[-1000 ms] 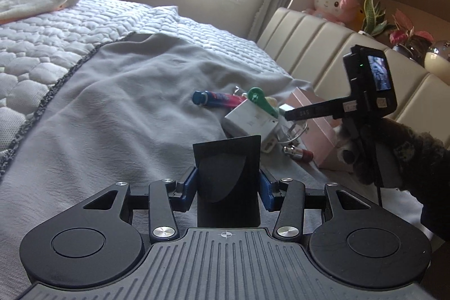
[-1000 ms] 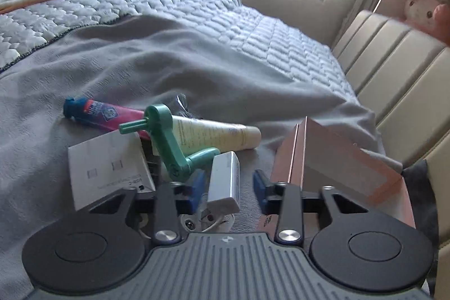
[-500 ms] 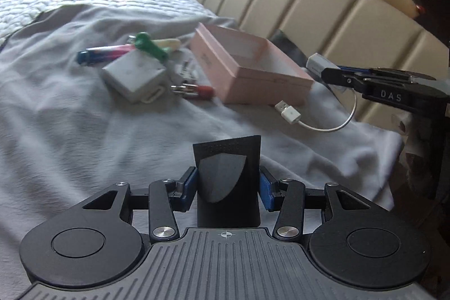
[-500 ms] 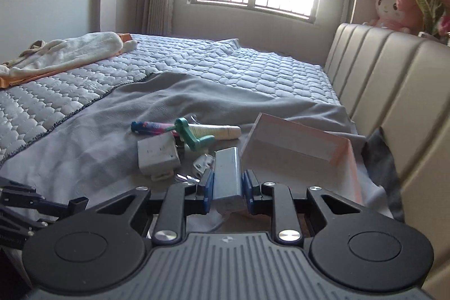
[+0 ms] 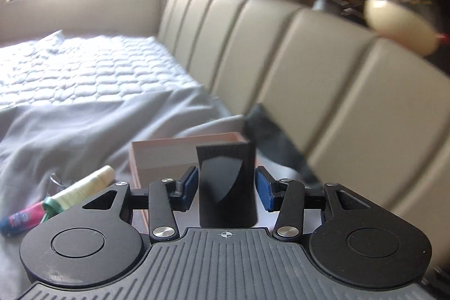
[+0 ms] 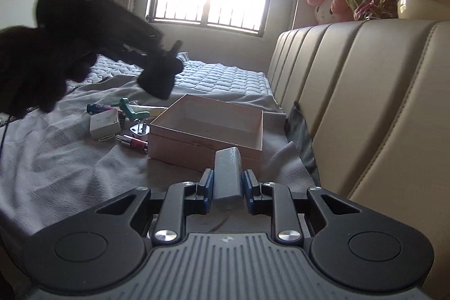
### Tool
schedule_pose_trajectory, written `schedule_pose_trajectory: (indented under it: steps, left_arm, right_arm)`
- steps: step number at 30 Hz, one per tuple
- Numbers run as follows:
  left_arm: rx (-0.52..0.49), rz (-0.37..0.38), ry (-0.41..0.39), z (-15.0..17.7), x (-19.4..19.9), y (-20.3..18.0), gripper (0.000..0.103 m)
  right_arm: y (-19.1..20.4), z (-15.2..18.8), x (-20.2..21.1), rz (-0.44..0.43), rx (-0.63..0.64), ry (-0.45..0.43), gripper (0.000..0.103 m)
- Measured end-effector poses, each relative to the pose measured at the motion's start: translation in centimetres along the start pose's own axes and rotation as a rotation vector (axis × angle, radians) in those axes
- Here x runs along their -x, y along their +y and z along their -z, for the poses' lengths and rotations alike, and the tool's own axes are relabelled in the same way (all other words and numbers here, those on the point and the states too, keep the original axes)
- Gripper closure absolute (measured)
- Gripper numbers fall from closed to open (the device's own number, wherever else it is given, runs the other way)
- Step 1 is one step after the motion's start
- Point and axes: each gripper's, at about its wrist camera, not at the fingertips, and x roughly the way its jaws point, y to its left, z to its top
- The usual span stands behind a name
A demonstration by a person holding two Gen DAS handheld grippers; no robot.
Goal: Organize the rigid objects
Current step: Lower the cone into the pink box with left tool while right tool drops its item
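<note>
My left gripper [image 5: 226,184] holds a black box [image 5: 226,182] over the open pink box [image 5: 168,153]; its blue pads stand slightly off the box's sides. In the right wrist view the left gripper [image 6: 157,80] with the black box hangs above the pink box's [image 6: 208,131] far left corner. My right gripper [image 6: 227,183] is shut on a grey power bank [image 6: 227,173] just in front of the pink box. A white charger [image 6: 104,125], green tool [image 6: 129,110], cream tube [image 5: 84,184], pink tube [image 5: 22,218] and lipstick [image 6: 133,142] lie left of it.
All lies on a grey blanket [image 6: 56,159] on the bed. A padded beige headboard [image 6: 365,103] runs along the right, with a plush toy [image 6: 326,9], plants and a lamp on the shelf above. A dark cloth [image 6: 298,128] sits wedged against the headboard.
The left gripper swung in over the pink box with the black box, and its pads opened a little. The right gripper pulled back and lowered, still gripping the power bank.
</note>
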Motion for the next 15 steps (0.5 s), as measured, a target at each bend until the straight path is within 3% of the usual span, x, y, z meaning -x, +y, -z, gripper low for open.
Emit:
schedule_pose_trajectory:
  steps: [3,8,15]
  left_arm:
    - [0.033,-0.014,-0.005,0.9,-1.3,1.5,0.056]
    - [0.119,0.003,-0.052,6.1,3.8,5.7,0.056]
    - [0.183,-0.022,0.004,13.1,8.5,9.8,0.056]
  right_arm:
    - [-0.9,0.3,-0.6,0.012,-0.051,0.016,0.081]
    - [-1.9,-0.2,-3.7,0.008,-0.091,0.057,0.081]
    - [-2.1,-9.2,-11.6,-0.073,-0.199,-0.006,0.081]
